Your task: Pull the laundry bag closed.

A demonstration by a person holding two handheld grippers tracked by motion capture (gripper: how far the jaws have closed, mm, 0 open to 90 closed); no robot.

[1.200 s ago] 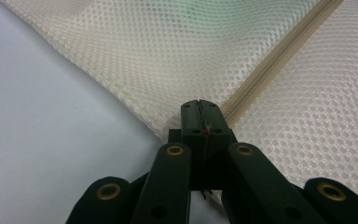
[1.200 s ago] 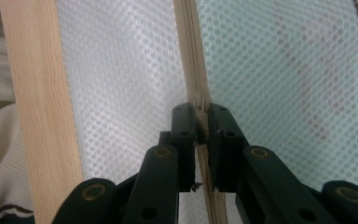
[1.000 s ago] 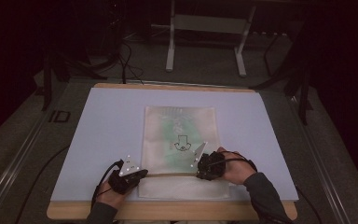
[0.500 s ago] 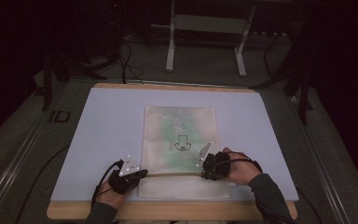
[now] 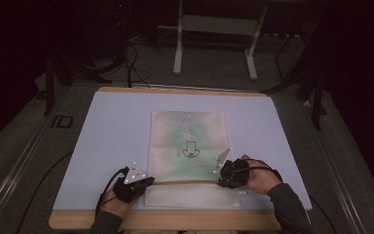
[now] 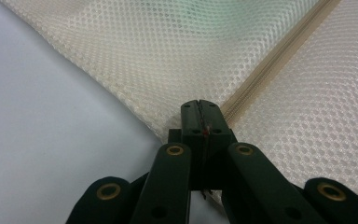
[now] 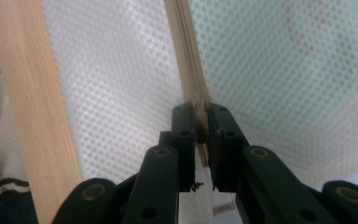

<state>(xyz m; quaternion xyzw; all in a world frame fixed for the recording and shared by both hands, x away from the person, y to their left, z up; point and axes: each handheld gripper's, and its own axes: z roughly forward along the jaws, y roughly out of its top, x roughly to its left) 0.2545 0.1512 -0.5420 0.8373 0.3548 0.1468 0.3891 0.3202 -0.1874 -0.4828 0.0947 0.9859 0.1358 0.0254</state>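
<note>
A cream mesh bag [image 5: 189, 146] with something green inside lies flat on the pale mat [image 5: 107, 136]. Its zipper [image 5: 185, 182] runs across near the bag's front end. My left gripper [image 5: 148, 181] is shut on the bag's left edge where the zipper begins; in the left gripper view the jaws [image 6: 199, 105] are pressed together on the mesh beside the zipper [image 6: 279, 60]. Farther right along the zipper, my right gripper [image 5: 220, 181] is shut on the zipper pull. The right gripper view shows the jaws [image 7: 199, 109] pinching the beige pull on the zipper [image 7: 182, 46].
The table's wooden front edge [image 5: 175, 219] lies just behind both hands and also appears as the wooden front edge [image 7: 32, 116] in the right gripper view. A desk frame [image 5: 214, 44] and cables stand on the dark floor beyond the table.
My right gripper has slid rightward along the zipper, away from the left gripper. The left gripper has stayed at the bag's left edge.
</note>
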